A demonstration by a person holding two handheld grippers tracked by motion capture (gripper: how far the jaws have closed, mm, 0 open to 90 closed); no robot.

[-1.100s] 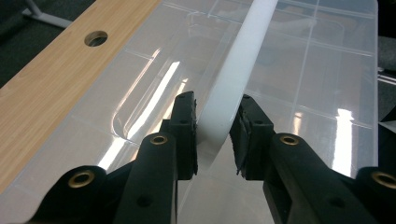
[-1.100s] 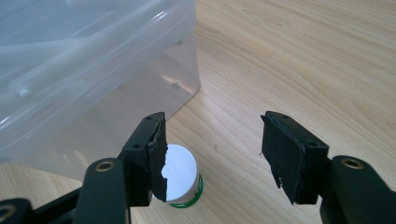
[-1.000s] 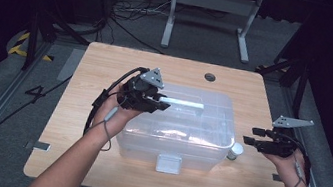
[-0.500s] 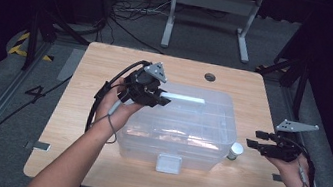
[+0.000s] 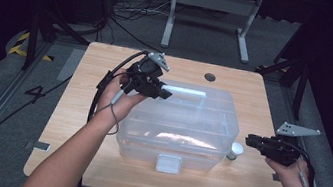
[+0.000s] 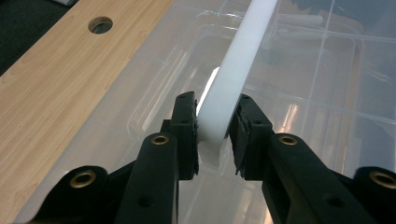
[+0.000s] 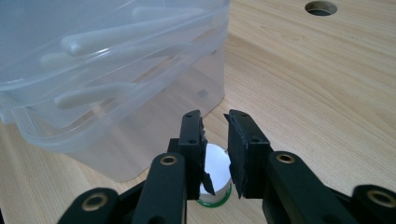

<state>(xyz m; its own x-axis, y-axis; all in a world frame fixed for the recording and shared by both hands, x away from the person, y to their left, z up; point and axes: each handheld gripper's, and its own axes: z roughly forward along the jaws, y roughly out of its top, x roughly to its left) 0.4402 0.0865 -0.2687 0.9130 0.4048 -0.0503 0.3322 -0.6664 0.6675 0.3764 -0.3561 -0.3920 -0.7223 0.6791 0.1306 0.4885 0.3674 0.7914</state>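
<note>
Two grippers work over one wooden table (image 5: pixel 76 109), whose middle is taken up by a clear plastic box (image 5: pixel 189 127). The box's latched front faces the near edge and its lid is down.

Along the lid's far side runs a white handle (image 5: pixel 190 93). The left gripper (image 5: pixel 162 93) is clamped on the handle's left end, and in the left gripper view both pads press flat against the white bar (image 6: pixel 233 70).

Smallest is a little white-capped jar (image 5: pixel 235 150). It stands on the table just beside the box's right front corner, toward the right edge. The right gripper (image 5: pixel 251 140) lies low there, and its jaws have just been closing to a narrow gap. In the right gripper view the jar (image 7: pixel 215 172) shows in that gap, partly hidden by one jaw. I cannot tell whether the pads actually press on it.

Judging from this, the risks are:
- **Box:** it is held at one end of the handle only, so a lift could swing or tilt it. The smooth bar could slide through the pads, and the swinging wall could knock the jar.
- **Jar:** if it is caught off-centre or only by its cap, it could squirt out, tip against the box or roll toward the right edge.
</note>
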